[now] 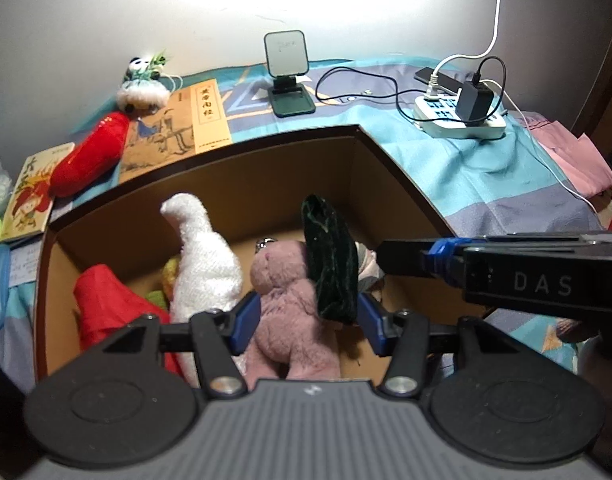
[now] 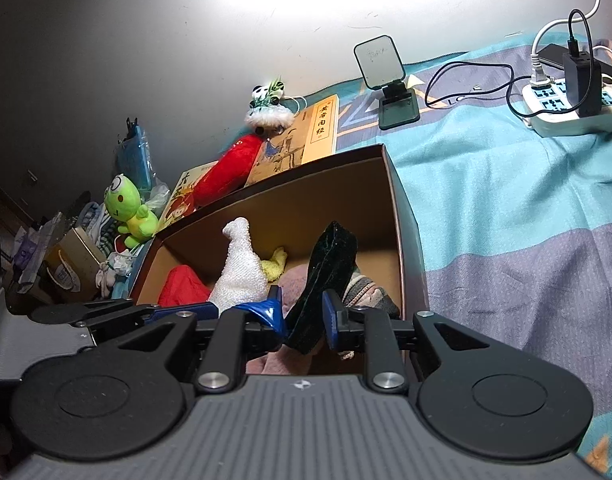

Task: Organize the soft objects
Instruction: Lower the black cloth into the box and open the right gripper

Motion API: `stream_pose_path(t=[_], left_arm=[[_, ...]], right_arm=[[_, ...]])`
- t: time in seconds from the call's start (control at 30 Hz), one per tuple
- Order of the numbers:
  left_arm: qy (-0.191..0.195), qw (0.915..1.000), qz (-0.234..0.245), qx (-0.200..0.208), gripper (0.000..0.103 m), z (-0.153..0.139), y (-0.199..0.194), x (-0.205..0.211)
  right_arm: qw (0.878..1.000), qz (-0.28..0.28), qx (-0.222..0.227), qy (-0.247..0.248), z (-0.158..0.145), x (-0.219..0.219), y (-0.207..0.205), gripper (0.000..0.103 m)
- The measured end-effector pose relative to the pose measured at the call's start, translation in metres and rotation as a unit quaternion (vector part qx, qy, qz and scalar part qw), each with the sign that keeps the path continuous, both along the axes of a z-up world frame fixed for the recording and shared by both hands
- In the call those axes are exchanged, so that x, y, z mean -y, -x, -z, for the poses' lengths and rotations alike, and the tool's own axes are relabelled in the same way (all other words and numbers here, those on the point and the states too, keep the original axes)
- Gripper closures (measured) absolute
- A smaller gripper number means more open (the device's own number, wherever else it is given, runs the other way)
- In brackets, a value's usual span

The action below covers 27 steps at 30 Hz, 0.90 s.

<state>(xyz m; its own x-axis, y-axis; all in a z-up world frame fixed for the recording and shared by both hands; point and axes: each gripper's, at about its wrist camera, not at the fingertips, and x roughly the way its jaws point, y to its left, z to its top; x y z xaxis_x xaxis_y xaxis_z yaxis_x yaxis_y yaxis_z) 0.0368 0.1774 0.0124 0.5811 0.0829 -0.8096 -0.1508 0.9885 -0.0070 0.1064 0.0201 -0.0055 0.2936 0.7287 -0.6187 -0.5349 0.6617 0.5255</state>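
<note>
- Right hand-held gripper (image 2: 304,314) clenched on dark green velvet pouch (image 2: 325,276); pouch stands upright over the cardboard box (image 2: 405,216), long axis rising away from the jaws.
- Left hand-held gripper (image 1: 306,320) released, straddling pink plush bear (image 1: 290,304) in the box; pouch beside its right finger.

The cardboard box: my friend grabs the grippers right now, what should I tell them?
Left gripper: open over the pink plush.
Right gripper: fingers shut on the dark green pouch, over the box.
Done: pink plush, white toy and red cloth lie in the box.
Left: drop the pouch in, then probably the red plush, green frog and panda outside.
</note>
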Motion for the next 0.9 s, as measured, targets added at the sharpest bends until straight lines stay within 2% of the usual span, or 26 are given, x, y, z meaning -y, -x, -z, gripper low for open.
stream_pose_path(t=[0.17,0.33,0.5,0.6,0.9], left_arm=[[-0.028,0.9992,-0.028,-0.01,0.05,-0.004,0.014,0.011],[-0.037,0.9982,-0.045,-0.01,0.049,-0.01,0.027,0.023],[-0.049,0.9973,-0.053,-0.013,0.048,-0.01,0.036,0.041],[-0.051,0.9968,-0.058,-0.02,0.048,-0.008,0.038,0.052],[-0.058,0.996,-0.06,-0.033,0.047,-0.001,0.042,0.082]], right_arm=[[1.0,-0.012,0.009,-0.004,-0.003,0.008,0.01,0.098],[0.999,-0.029,0.02,0.0,-0.001,0.018,0.02,0.098],[0.999,-0.039,0.008,-0.005,0.005,0.032,0.024,0.097],[0.999,-0.039,0.015,-0.015,0.003,0.042,0.026,0.097],[0.999,-0.044,-0.009,-0.022,0.008,0.075,0.026,0.093]])
